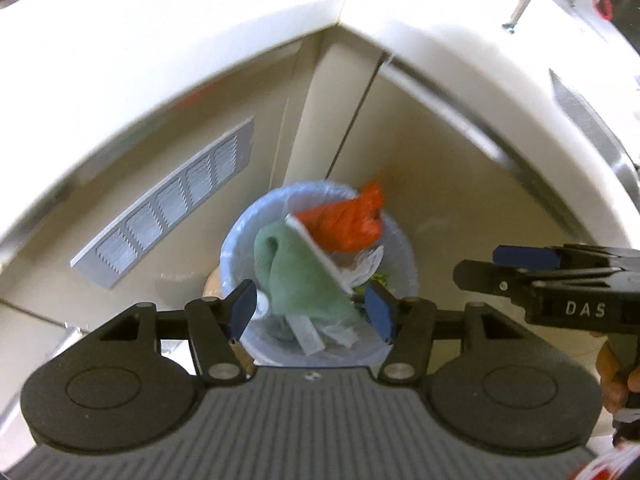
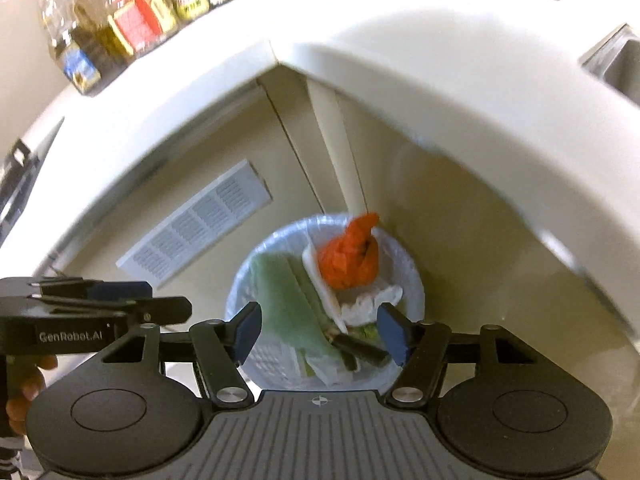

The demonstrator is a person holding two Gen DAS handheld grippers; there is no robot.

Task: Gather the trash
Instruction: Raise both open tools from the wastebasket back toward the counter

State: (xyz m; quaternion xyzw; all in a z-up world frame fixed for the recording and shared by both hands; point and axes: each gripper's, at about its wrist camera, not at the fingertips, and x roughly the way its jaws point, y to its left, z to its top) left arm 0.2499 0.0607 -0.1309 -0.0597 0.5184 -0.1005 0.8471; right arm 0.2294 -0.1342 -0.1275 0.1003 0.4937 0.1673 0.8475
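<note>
Hovering above the bin, both grippers stand with fingers apart and nothing between the pads. The left gripper (image 1: 311, 310) frames the bin's contents in its own view; the right gripper (image 2: 320, 332) does the same in its view, and each shows in the other's camera at about 3 and 9 o'clock respectively.

The trash bin (image 1: 236, 236), lined with a clear bag, sits on the floor in the cabinet corner. It is heaped full: an orange bag (image 1: 348, 220) rides at 1 o'clock of the opening, a green cloth (image 1: 300, 272) at 8 o'clock, a white flat panel (image 2: 320, 280) leaning between them, and wrappers at 6 o'clock.

Judged hazards:
- The orange bag stands above the rim. A nudge from either finger could tip it over the edge onto the floor.
- The liner edge lies close against the bin wall. A pinch taken too shallow may slip or tear the film.
- The two grippers work close side by side and could collide on descent.
- The countertop (image 2: 440, 60) overhangs the corner, so a lifted bag could snag beneath it.

A wall vent (image 1: 168, 200) lies at 10 o'clock, well apart.
</note>
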